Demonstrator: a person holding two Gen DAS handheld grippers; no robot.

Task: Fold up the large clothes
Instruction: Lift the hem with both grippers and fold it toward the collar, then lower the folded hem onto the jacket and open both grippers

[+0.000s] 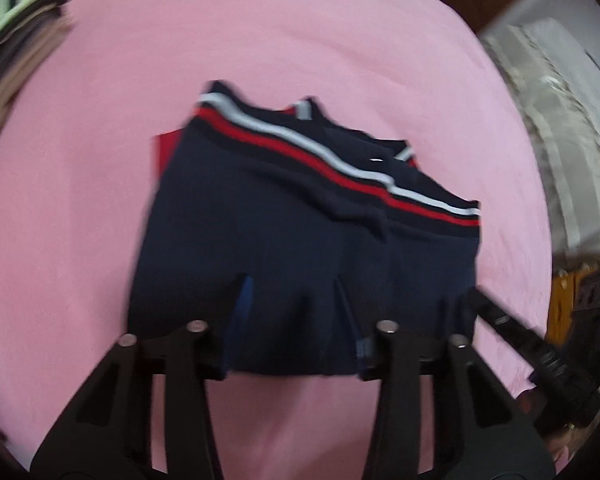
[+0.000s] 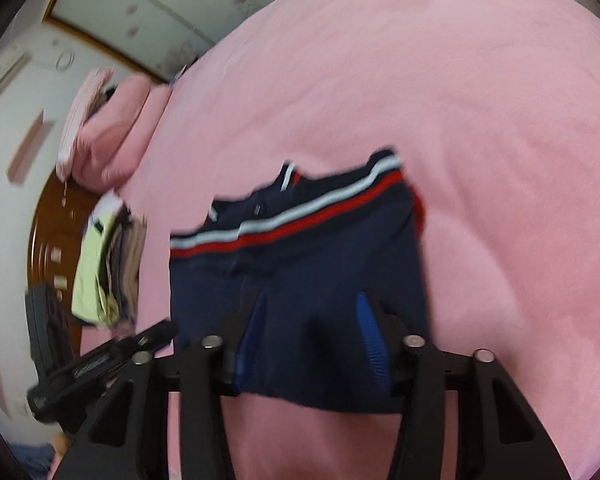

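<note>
The left tongs stand partly parted over the near edge of a folded navy garment, which fills the space between the fingers. Whether the pads press the cloth cannot be told, since the tips sink into dark, blurred fabric. The right tongs show the same: partly parted, blue-lined fingers against the navy cloth, their hold unclear.

The garment lies on a pink bed, its red and white striped band along the far edge, with a bit of red fabric peeking out at one side.

Both views are smeared by motion. A stack of folded clothes sits near the bed's edge, cut off in the left view. Each camera catches the other tool only partly.
</note>
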